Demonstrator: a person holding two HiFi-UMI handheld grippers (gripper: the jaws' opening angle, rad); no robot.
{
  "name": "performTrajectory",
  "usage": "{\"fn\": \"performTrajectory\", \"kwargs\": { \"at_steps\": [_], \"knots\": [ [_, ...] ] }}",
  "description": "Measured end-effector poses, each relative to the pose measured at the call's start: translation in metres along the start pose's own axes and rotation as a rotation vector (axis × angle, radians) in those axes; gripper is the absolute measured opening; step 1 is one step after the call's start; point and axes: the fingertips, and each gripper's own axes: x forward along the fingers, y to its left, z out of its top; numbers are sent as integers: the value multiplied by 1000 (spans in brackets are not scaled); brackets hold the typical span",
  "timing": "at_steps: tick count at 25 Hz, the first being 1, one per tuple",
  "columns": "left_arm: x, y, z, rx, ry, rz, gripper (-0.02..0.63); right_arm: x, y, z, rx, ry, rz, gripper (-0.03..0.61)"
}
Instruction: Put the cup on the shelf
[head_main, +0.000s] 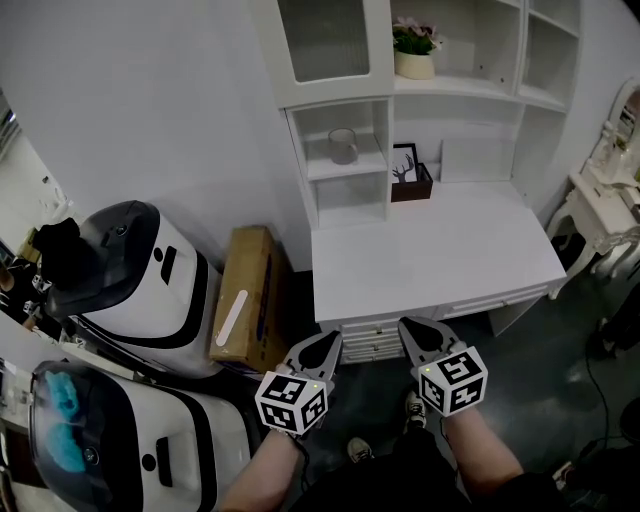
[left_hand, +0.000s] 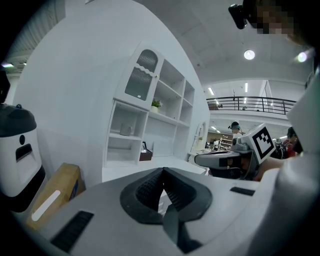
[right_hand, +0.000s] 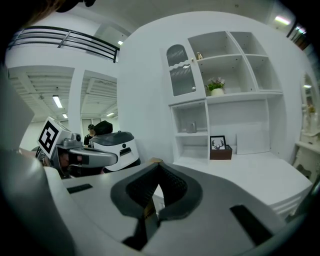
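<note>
The left gripper (left_hand: 163, 170) has its jaws together, nothing between them. At ten o'clock the cup (left_hand: 126, 130) stands on a shelf (left_hand: 125, 136); the right gripper (left_hand: 200, 159) shows at three o'clock.

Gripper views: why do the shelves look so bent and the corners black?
Left gripper view: the wide-angle lens bows the shelf unit, corners vignette to black. Right gripper view: same bowing, with the right gripper itself soft-focused. Head view: milder bending, even light, the cup clear.
</note>
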Motion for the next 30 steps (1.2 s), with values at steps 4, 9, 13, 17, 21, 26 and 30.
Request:
{"fn": "performTrajectory", "kwargs": {
  "at_steps": [4, 9, 13, 17, 21, 26, 30],
  "knots": [
    [-5, 0, 0, 4, -1, 0, 3, 0, 7, -1, 0, -2, 5, 3],
    [-7, 1, 2, 7, -6, 2, 3, 0, 11, 0, -6, -1, 9, 3],
    [-7, -1, 3, 6, -9, 3, 3, -1, 11, -1, -11, 6, 14, 3],
    [-9, -4, 4, 10, -11, 2, 3, -3, 11, 0, -15, 8, 18, 3],
    [-11, -1, 7, 15, -16, 10, 3, -2, 12, 3, -22, 5, 23, 3],
    [-12, -3, 8, 17, -17, 11, 3, -4, 13, 2, -24, 10, 24, 3],
    [-13, -6, 7, 20, -15, 8, 3, -7, 14, 1, -22, 8, 22, 3]
  ]
}}
